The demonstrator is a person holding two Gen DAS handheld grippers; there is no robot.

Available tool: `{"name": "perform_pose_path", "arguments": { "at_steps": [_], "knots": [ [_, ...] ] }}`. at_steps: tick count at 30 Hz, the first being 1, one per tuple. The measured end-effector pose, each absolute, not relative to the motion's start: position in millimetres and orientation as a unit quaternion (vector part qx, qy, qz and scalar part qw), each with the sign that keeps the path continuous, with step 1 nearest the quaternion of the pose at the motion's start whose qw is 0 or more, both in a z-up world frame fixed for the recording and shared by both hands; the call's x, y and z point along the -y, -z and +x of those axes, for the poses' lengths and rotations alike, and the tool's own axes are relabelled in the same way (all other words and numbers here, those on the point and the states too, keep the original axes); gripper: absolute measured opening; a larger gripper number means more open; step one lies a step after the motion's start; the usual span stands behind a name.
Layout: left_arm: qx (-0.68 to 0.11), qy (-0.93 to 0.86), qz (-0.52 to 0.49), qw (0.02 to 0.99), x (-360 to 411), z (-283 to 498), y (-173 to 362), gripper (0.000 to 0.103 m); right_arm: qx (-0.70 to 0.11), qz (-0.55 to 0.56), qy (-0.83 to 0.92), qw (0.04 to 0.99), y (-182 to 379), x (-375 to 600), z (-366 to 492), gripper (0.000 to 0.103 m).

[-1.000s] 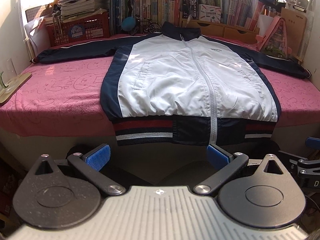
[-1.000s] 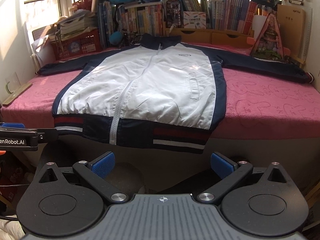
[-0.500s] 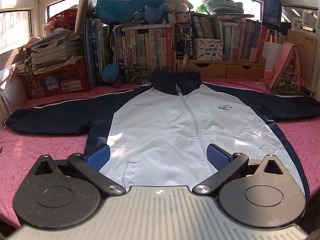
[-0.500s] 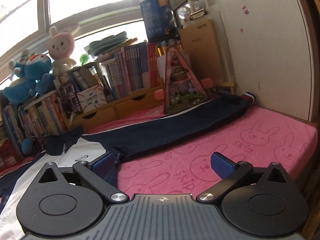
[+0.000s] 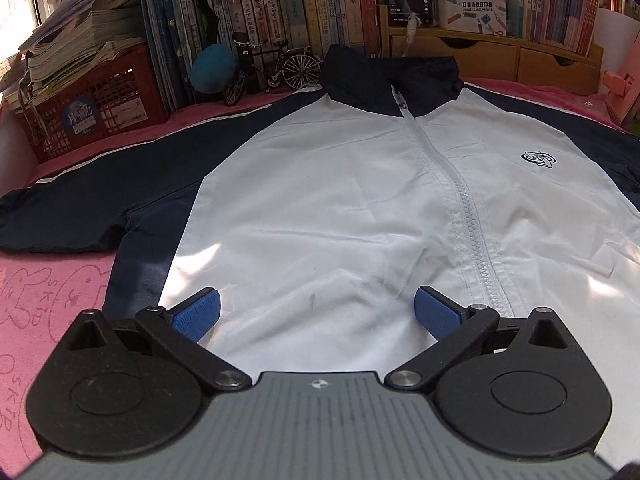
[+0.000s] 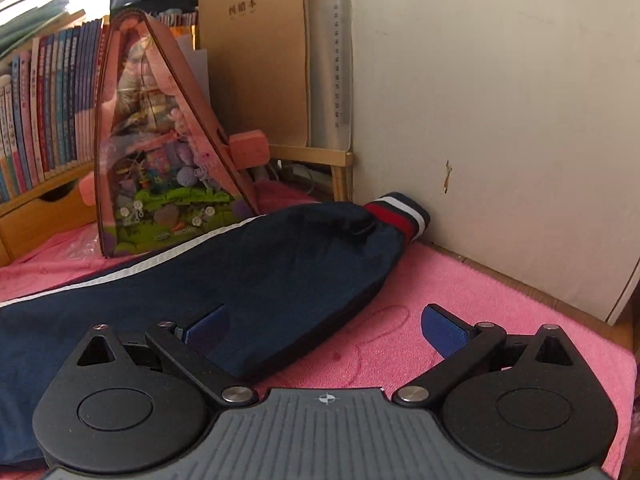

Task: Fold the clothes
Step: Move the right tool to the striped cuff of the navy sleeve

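Pink towel [image 5: 48,292] covers the whole bed, presumably to give a clean, flat bed for folding. On it the jacket [image 5: 340,216] lies face up, zipped, collar toward the books [image 5: 280,8] at 12 o'clock and sleeves spread wide to 9 and 3 o'clock. It looks squared up so each sleeve can be brought across the chest. No fold is made yet.

Left gripper [image 5: 316,310] hangs low over the white front panel, its blue fingers [image 5: 196,312] spread wide and holding nothing, the zip [image 5: 476,232] running just beside the finger at 3 o'clock. I judge it waits there to steady the body.

Right gripper [image 6: 324,332] sits over the far sleeve [image 6: 240,272], near the striped cuff [image 6: 400,212] that lies against the white panel [image 6: 500,120] at 1 o'clock. Its fingers [image 6: 444,330] are also apart and empty: one over the navy cloth, the other over bare towel, so they straddle the sleeve's edge, likely lining up to pinch it. A pink triangular toy house [image 6: 160,152] stands just behind the sleeve at 11 o'clock and could be snagged when the sleeve lifts.
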State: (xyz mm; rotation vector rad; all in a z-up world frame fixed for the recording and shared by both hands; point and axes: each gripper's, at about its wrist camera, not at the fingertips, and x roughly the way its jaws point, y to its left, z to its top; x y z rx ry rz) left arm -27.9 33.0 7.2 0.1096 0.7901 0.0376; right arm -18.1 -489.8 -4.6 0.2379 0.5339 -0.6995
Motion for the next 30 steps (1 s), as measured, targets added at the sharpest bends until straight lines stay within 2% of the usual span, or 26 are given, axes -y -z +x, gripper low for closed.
{"name": "perform_pose_path", "arguments": {
  "at_steps": [10,16,22,23,24,25,27,30],
  "knots": [
    [-0.356,-0.017,0.002,0.934,-36.2,-23.7,0.6,0.103,-0.287,0.077,0.336,0.894,11.2,493.8,9.0,0.103],
    [-0.345,-0.018,-0.001,0.938,-35.9,-24.7,2.4,0.103,-0.299,0.102,0.317,0.894,15.1,503.5,12.1,0.103],
    [-0.344,-0.018,-0.003,0.939,-36.2,-24.6,3.2,0.103,-0.295,0.176,0.286,0.894,20.7,524.8,23.7,0.103],
    [-0.344,-0.018,-0.003,0.939,-36.3,-24.6,3.3,0.103,-0.290,0.176,0.290,0.895,20.3,526.1,26.6,0.099],
    [-0.344,-0.018,-0.003,0.939,-36.2,-24.6,3.4,0.103,-0.284,0.176,0.295,0.895,19.8,527.2,29.4,0.083],
    [-0.344,-0.018,-0.004,0.939,-36.2,-24.6,3.5,0.103,-0.278,0.180,0.308,0.892,18.5,528.0,30.9,0.055],
    [-0.344,-0.018,-0.004,0.939,-36.2,-24.6,3.6,0.103,-0.266,0.218,0.322,0.882,14.8,533.1,26.7,0.023],
    [-0.343,-0.018,-0.004,0.939,-35.9,-24.7,3.7,0.103,-0.231,0.258,0.299,0.889,4.0,534.1,12.7,0.013]
  ]
}}
